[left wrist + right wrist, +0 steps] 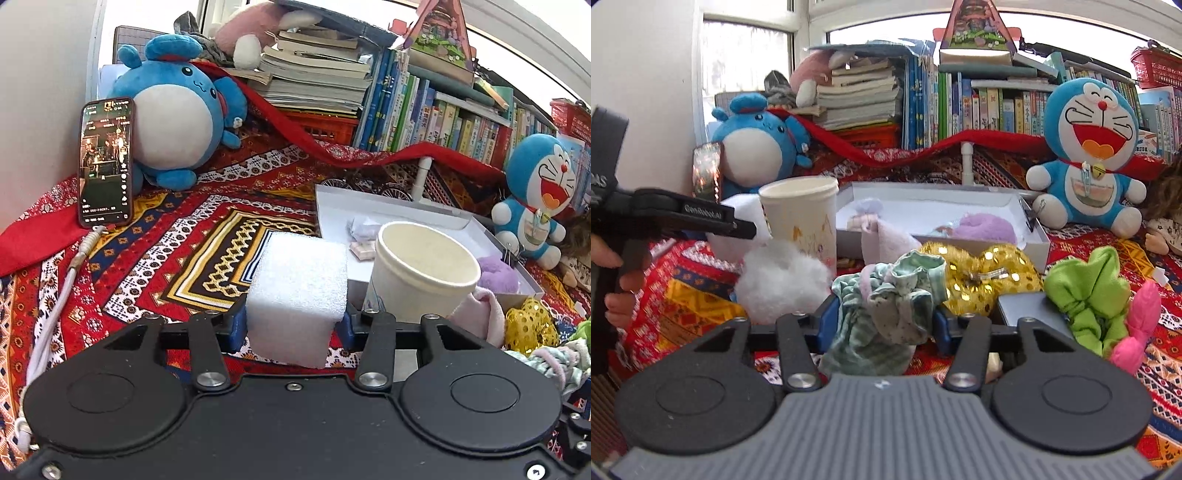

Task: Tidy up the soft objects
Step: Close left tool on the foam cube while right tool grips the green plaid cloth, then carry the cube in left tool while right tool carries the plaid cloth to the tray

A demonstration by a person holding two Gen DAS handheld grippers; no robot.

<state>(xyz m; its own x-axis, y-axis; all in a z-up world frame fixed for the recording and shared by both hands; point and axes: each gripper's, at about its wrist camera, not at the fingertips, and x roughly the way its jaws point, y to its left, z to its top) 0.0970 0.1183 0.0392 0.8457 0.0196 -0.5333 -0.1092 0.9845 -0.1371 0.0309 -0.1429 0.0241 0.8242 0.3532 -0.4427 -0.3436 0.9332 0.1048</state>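
The left gripper (pixel 295 325) has its jaws pressed on a white foam block (pixel 299 291), held just beside a cream paper cup (pixel 421 273). The right gripper (pixel 882 325) jaws sit against a bundle of pale green striped cloth (pixel 886 314) on the red patterned worktop cover (pixel 690 291) (near the gold sequinned pouch (pixel 982 277)), in front of the shallow white box (pixel 1039 242).

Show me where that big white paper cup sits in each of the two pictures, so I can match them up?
Left wrist view: the white paper cup stands right of centre, beside the white foam block held in the left tongs.
Right wrist view: the cup stands left of centre, behind the white fluff.
Shared landmark: the shallow white box just behind and right of the cup.
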